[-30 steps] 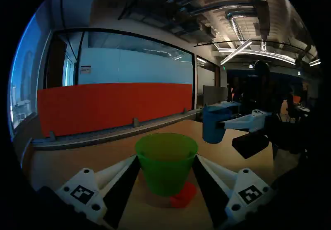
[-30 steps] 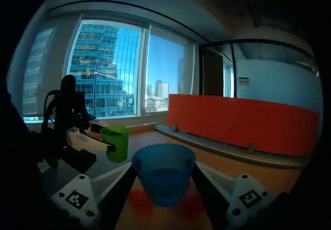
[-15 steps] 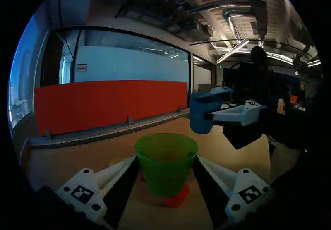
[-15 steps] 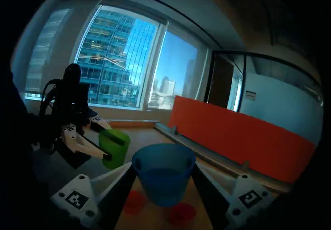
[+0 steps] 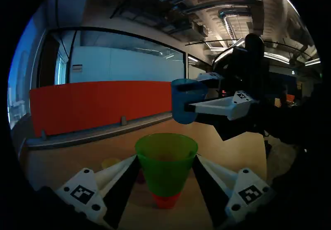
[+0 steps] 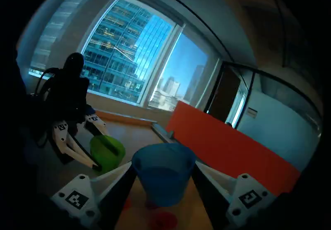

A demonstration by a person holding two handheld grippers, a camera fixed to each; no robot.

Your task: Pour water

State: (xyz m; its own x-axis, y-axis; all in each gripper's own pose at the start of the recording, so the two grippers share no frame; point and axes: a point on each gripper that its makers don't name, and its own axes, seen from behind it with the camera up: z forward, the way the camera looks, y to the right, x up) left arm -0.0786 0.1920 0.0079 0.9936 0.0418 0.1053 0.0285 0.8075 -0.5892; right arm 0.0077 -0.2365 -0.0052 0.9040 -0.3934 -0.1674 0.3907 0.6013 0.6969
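– Office space with tall windows (image 6: 124, 73) looking onto glass towers, and a long orange wall panel (image 5: 103, 101). A pale wooden surface (image 5: 236, 147) runs in front of the panel.

– What is being held?

– In the left gripper view, the left hand-held gripper (image 5: 166, 160) has its two white fingers closed partway, pressing both sides of a translucent green plastic cup (image 5: 166, 172). The cup stands upright. Its base sits just over a small red disc (image 5: 166, 200) on the surface, and a yellow disc (image 5: 109, 162) lies to the left.

– And the water?

– In the right gripper view, the right hand-held gripper (image 6: 164, 170) clamps a blue plastic cup (image 6: 164, 186) the same way, a finger against each side. Water shows inside, below the rim.

– How do the two cups sit relative to each other?

– In the left gripper view, the blue cup hangs higher than the green one, beyond it and to the right, apart from its rim. Whether the green cup rests on the surface, I cannot tell.
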